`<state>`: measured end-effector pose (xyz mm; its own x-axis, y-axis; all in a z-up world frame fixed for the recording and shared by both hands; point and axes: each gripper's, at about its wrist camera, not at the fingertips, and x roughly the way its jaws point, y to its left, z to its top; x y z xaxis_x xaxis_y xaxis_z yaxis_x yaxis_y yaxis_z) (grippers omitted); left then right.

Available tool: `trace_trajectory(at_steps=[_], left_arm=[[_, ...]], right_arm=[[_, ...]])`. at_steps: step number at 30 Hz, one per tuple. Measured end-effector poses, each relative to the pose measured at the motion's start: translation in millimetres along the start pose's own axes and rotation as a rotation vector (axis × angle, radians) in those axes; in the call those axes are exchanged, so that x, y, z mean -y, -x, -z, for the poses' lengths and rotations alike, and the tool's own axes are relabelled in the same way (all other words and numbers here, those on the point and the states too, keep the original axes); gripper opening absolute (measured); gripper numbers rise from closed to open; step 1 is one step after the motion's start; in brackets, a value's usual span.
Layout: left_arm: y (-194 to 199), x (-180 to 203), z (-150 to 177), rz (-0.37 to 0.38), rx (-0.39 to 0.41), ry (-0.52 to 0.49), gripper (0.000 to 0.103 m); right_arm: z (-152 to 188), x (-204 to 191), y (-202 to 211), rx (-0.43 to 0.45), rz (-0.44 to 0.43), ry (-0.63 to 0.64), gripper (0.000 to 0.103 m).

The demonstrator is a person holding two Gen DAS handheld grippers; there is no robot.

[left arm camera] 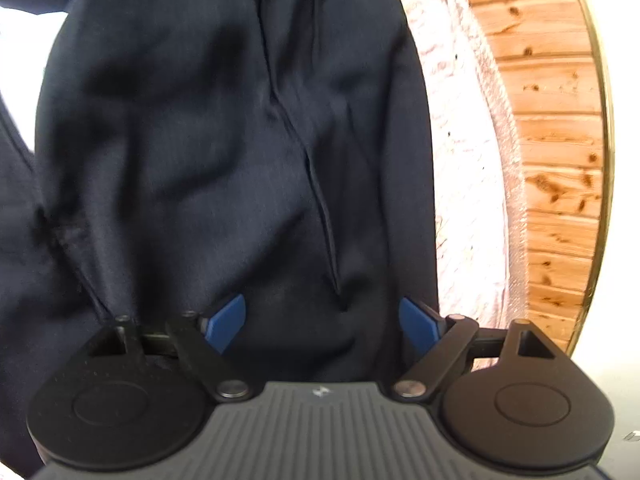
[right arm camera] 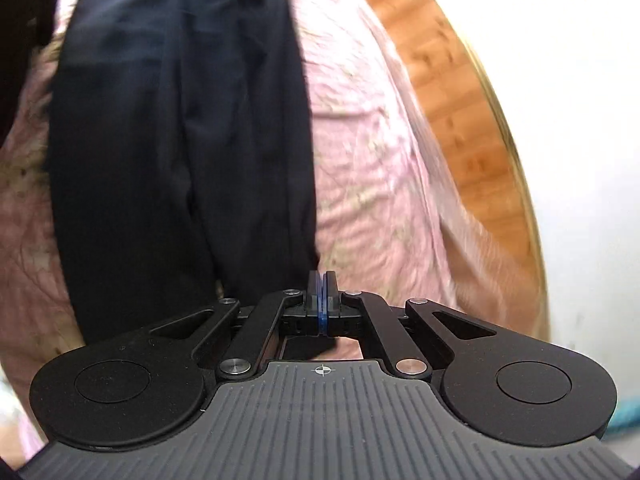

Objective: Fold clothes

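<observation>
Left view, jaws: the left gripper [left arm camera: 322,322] has its two blue pads spread wide, and nothing is pinched between them.
Left view, clothes: the dark pants [left arm camera: 224,152] lie right in front of the jaws and under them, running long, straight away from the pads.
Left view, seam: a long fold line goes up the middle of the cloth, starting just ahead of the gap between the pads.
Left view, edges: the right edge of the cloth sits by the right pad; past it comes the pink blanket [left arm camera: 464,168], then the wood boards [left arm camera: 560,140].
Right view, jaws: the right gripper [right arm camera: 322,285] has its pads pressed together; I cannot tell if any cloth is caught in them.
Right view, clothes: the dark pants [right arm camera: 180,140] lie ahead and to the left of the jaws, long end pointing away.
Right view, room: bare pink blanket [right arm camera: 372,168] lies ahead and right, with open room there.
Nearer hand: I think the left one, as it sits over the cloth, ready to grab.
</observation>
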<state>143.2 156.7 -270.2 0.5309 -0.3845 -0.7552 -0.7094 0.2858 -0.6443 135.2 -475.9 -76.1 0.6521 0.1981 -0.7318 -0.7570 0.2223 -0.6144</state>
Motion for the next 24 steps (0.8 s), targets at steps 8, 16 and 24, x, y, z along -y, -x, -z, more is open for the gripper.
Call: trace_trajectory(at_steps=[8, 16, 24], left_arm=[[-1, 27, 18, 0.002, -0.040, -0.070, 0.086], [32, -2, 29, -0.022, 0.024, 0.012, 0.087], [47, -10, 54, -0.015, 0.079, 0.043, 0.088]], right_arm=[[25, 63, -81, 0.000, -0.429, -1.356, 0.094], [-45, 38, -128, 0.144, -0.376, -0.418, 0.068], [-41, 22, -204, 0.035, -0.647, 0.040, 0.041]])
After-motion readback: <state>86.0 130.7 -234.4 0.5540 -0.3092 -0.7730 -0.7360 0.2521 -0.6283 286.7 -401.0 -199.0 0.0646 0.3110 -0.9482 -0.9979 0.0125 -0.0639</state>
